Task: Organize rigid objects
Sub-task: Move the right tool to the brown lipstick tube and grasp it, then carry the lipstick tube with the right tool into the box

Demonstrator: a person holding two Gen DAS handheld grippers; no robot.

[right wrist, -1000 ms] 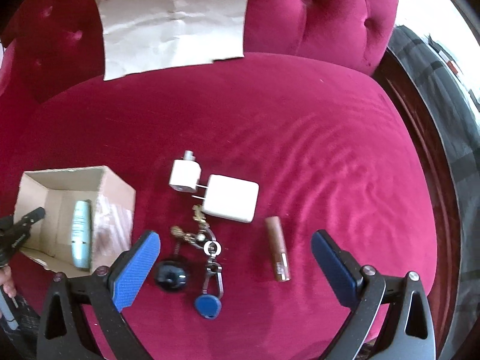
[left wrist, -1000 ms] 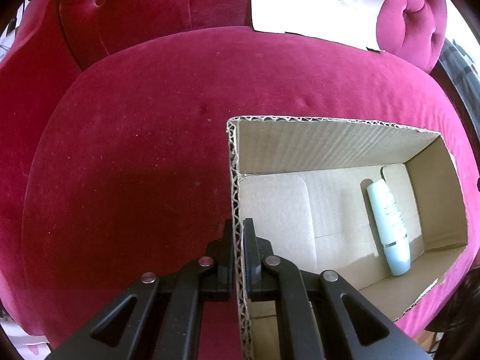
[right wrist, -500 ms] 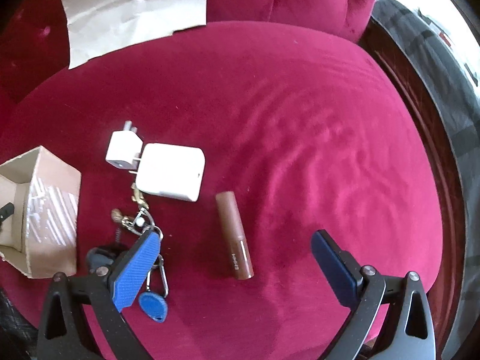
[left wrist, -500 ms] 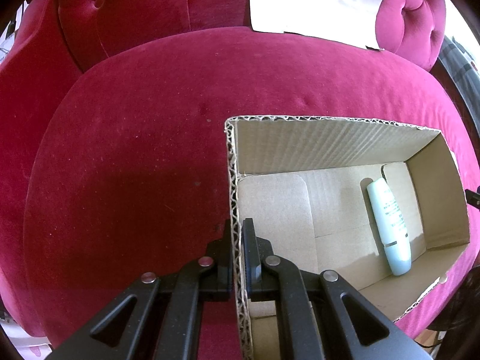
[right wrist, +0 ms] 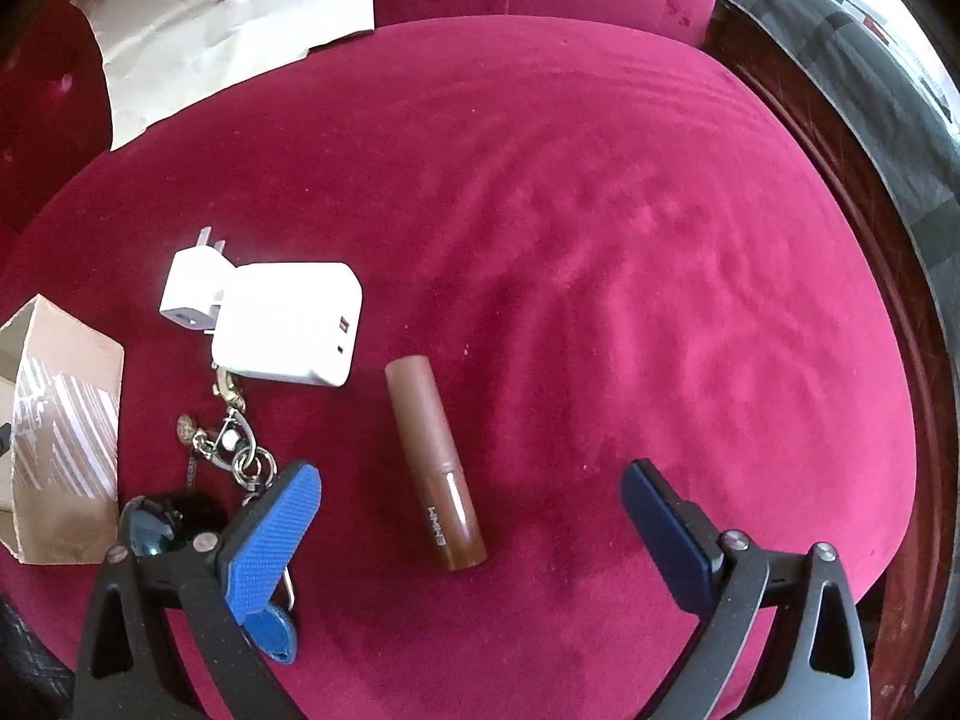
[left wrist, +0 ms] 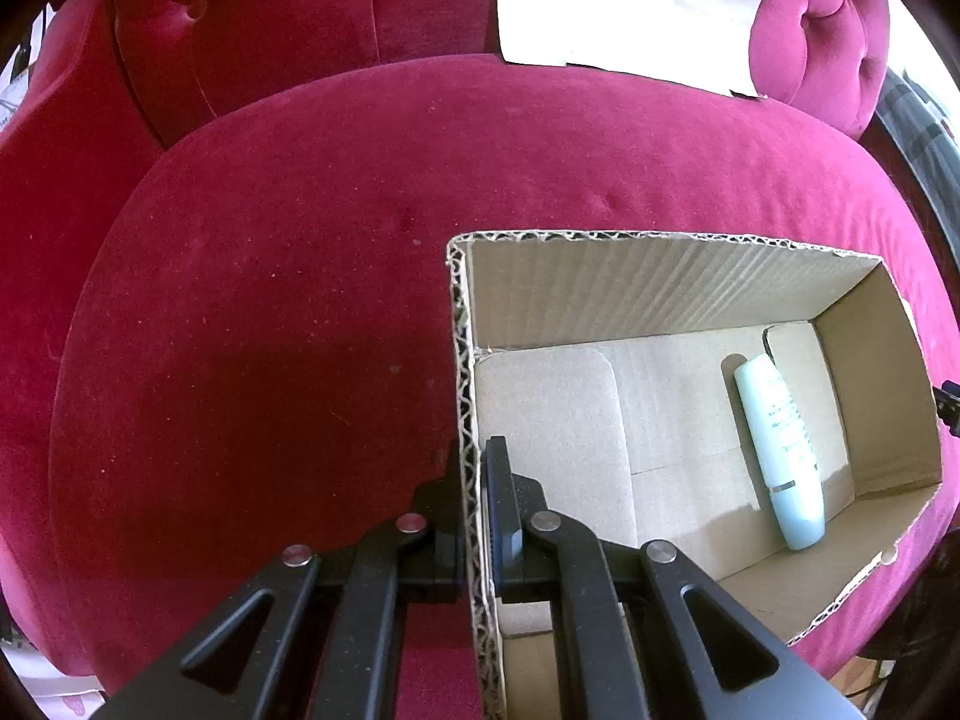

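Left gripper is clamped on my box wall; right gripper hangs wide open over the brown tube.

From my remote feed, I see a crimson velvet cushion; crumpled paper sheet lies upper left.

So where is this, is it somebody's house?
Probably, yes: a living room. Everything sits on a red velvet sofa with a buttoned back, and the loose things are home stuff: keys, a white charger and a cardboard box.
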